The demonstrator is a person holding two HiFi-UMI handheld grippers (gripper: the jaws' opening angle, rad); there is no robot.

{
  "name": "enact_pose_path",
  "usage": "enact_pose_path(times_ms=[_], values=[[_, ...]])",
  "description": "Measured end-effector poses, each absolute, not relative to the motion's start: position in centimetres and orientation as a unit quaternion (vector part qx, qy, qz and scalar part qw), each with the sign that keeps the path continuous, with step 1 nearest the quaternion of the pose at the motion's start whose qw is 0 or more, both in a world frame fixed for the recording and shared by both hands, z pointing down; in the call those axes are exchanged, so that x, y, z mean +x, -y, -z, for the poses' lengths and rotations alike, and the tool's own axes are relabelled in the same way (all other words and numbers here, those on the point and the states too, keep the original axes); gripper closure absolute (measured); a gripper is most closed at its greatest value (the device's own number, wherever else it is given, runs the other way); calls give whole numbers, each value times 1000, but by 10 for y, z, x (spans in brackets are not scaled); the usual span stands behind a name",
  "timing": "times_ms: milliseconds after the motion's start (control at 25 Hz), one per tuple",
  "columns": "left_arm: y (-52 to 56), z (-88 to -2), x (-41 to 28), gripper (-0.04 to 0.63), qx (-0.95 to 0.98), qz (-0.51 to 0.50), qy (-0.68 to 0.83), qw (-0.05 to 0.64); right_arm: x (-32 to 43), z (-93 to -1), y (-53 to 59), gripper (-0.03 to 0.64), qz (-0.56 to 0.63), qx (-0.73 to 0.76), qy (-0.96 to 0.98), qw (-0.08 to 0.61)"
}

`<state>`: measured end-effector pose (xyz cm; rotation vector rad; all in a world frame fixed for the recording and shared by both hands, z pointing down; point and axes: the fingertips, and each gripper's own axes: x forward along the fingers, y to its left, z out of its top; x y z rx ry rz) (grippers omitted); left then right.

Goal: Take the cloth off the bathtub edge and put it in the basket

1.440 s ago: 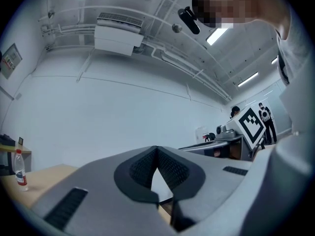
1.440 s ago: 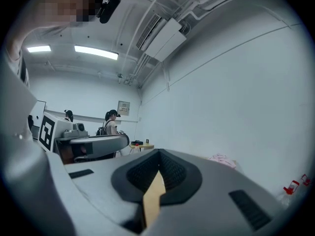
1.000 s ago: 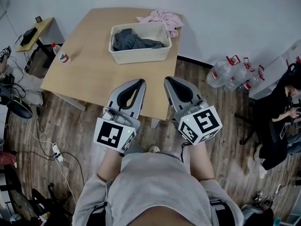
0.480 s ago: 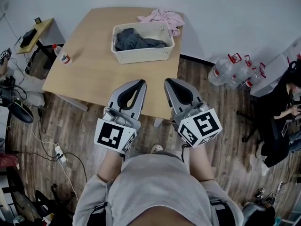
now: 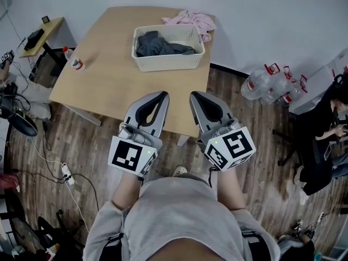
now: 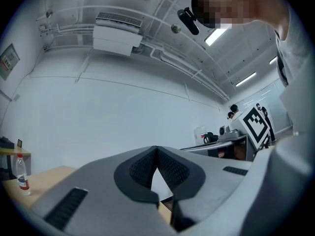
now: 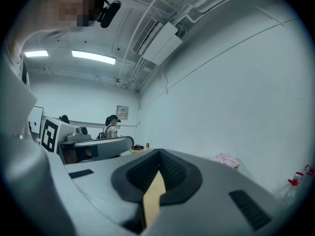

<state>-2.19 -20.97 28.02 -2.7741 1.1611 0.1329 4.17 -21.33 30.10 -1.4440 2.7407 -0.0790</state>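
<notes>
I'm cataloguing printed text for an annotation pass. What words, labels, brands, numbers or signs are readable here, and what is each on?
No text can be read in any view.
Label on the bottle: too small to read.
Print on the wall notice: blurred.
Print on the framed sheet: too small to read.
Cubes on the left gripper and right gripper: square markers only, no words.

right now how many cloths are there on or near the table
2. A pink cloth lies on the table at its far edge, behind the basket; a dark grey cloth lies inside the basket. More may be hidden under the grey one.
</notes>
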Motion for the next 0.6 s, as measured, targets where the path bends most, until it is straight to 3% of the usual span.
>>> enact_pose_path(times_ms=[600], values=[[206,-276,-18,598,-915,-45,-394,73,44,-298,211,607,22,-453,-891,28]])
